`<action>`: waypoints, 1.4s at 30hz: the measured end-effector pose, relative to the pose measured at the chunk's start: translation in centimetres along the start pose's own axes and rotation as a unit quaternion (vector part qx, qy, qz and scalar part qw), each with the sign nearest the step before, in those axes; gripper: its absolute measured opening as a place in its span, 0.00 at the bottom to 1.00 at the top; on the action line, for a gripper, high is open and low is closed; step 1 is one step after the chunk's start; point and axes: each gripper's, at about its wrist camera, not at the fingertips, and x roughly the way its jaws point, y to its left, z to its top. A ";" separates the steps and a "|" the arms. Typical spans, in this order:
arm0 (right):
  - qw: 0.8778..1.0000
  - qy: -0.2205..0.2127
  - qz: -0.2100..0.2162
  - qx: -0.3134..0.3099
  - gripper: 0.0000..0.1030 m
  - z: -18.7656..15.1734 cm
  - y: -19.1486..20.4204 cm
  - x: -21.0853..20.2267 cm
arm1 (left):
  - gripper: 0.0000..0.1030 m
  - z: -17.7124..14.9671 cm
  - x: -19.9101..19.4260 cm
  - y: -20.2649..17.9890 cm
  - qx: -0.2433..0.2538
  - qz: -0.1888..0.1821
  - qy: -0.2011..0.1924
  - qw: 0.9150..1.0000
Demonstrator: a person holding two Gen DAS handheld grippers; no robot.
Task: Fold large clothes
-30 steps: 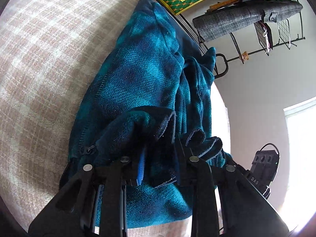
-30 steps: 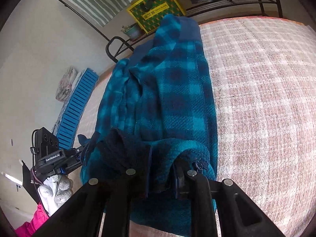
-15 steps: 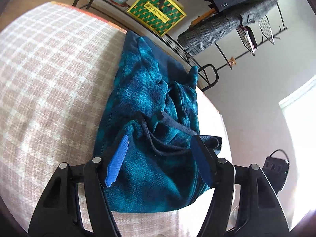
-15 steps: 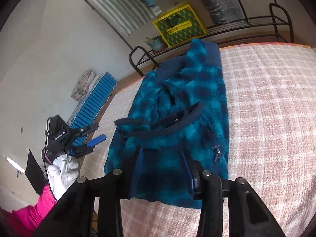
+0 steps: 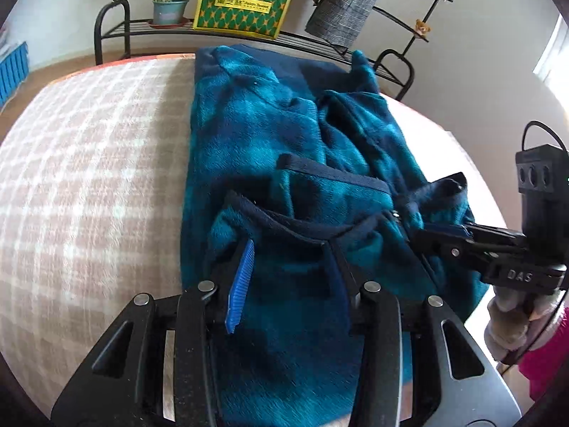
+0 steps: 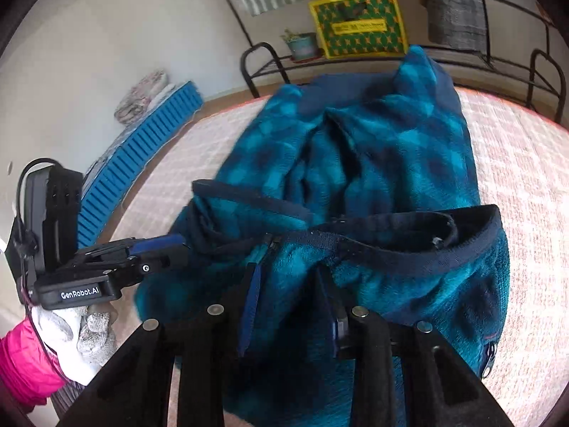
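Observation:
A teal and navy plaid fleece jacket (image 5: 270, 142) lies folded lengthwise on a pink and white checked bed cover (image 5: 89, 185). Its near hem is doubled back toward the collar. My left gripper (image 5: 288, 277) is open, its fingers astride the folded hem. My right gripper (image 6: 288, 295) is open too, fingers astride the fleece at the other side of the fold. The jacket also fills the right wrist view (image 6: 391, 163). Each gripper shows in the other's view: the right one (image 5: 441, 238), the left one (image 6: 156, 252).
A black metal rack (image 5: 113, 25) stands behind the bed with a yellow-green box (image 5: 245, 3) and a potted plant (image 5: 167, 9). A grey checked garment (image 5: 345, 3) hangs on the right. A blue slatted panel (image 6: 142, 149) leans by the wall.
Both grippers were shut on the jacket's hem a second ago, carried it forward over the jacket, then opened and let it drop. They have since come lower over the fold.

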 end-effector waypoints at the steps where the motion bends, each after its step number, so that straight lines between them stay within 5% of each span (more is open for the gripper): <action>1: 1.000 0.004 0.006 0.007 0.30 0.0 -0.5 0.3 | 0.39 0.2 0.7 0.3 -0.006 0.006 0.002 1.000; 8: 0.998 -0.063 0.013 0.010 0.33 -2.2 -1.0 -6.0 | 0.37 0.4 -1.0 2.4 -0.049 -0.028 0.002 0.998; 12: 0.995 -0.093 -0.044 0.012 0.35 -3.5 -2.6 -9.0 | 0.37 0.9 -3.1 2.8 -0.055 -0.029 -0.023 0.998; 19: 0.995 -0.046 -0.077 0.040 0.30 -3.2 -5.1 -5.3 | 0.37 2.3 -3.0 3.4 -0.055 -0.014 -0.027 0.998; 22: 0.994 -0.017 -0.109 0.004 0.30 -3.1 -4.3 -3.9 | 0.37 3.8 -2.7 4.0 -0.046 -0.007 -0.026 0.999; 25: 0.994 0.017 -0.098 -0.035 0.32 -1.2 -3.4 -5.4 | 0.37 6.2 -2.8 4.1 -0.009 0.015 -0.037 0.999; 29: 0.996 -0.026 -0.070 -0.041 0.32 2.9 -3.7 -8.9 | 0.37 10.4 -2.3 4.6 0.020 0.028 -0.060 0.998; 32: 0.994 -0.058 -0.088 -0.037 0.32 7.0 -4.6 -9.0 | 0.37 13.2 -0.8 5.6 0.008 0.018 -0.062 0.998; 42: 0.990 -0.059 -0.126 -0.025 0.30 17.5 -6.6 1.4 | 0.37 14.8 4.7 8.0 -0.044 -0.013 -0.035 0.998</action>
